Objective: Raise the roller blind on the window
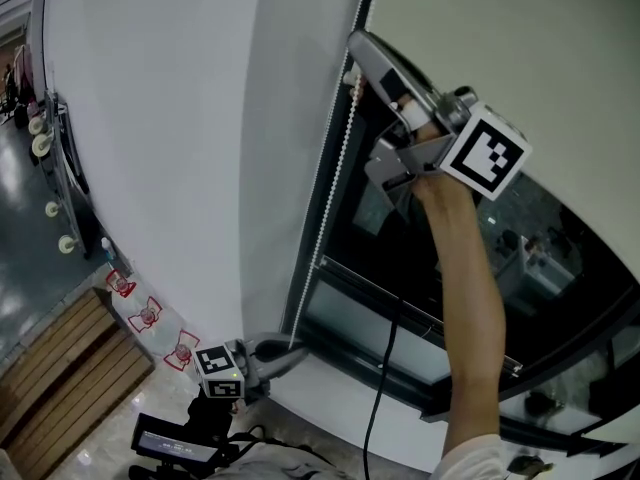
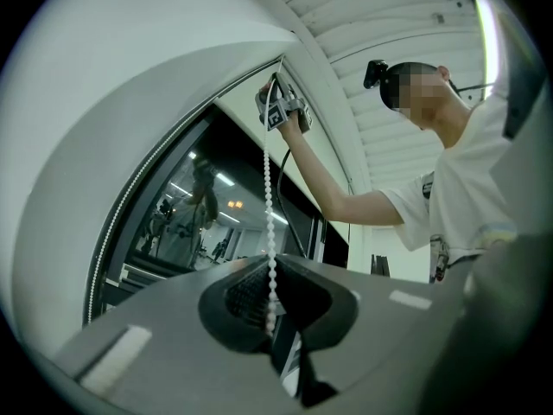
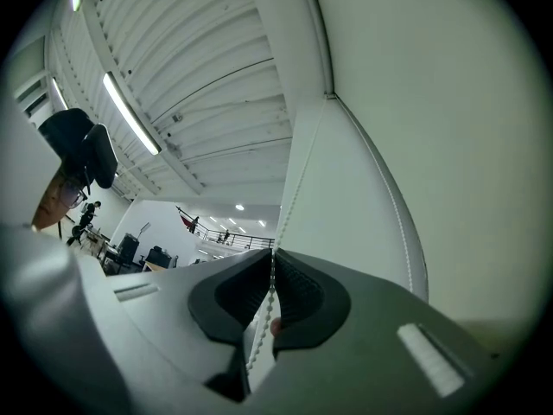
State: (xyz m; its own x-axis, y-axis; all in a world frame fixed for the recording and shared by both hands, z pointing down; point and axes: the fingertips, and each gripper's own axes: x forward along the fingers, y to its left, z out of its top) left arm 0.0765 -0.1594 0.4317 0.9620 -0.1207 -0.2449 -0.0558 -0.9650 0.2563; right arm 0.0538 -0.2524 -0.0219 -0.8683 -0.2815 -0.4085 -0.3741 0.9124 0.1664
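A white roller blind (image 1: 170, 148) covers the window's left part, and dark glass (image 1: 560, 268) shows to its right. A white bead chain (image 1: 335, 183) hangs along the blind's edge. My right gripper (image 1: 352, 43) is raised high and shut on the bead chain (image 3: 294, 197), which passes between its pads (image 3: 272, 262). My left gripper (image 1: 295, 348) is low, near the sill, and is shut on the same bead chain (image 2: 269, 197), which runs into its jaws (image 2: 273, 271). In the left gripper view the right gripper (image 2: 276, 102) shows high up the chain.
A black cable (image 1: 385, 368) hangs from the right gripper along the dark window frame (image 1: 330, 268). The person's bare arm (image 1: 470, 298) reaches up in front of the glass. Wooden boards (image 1: 60, 368) lie on the floor at lower left.
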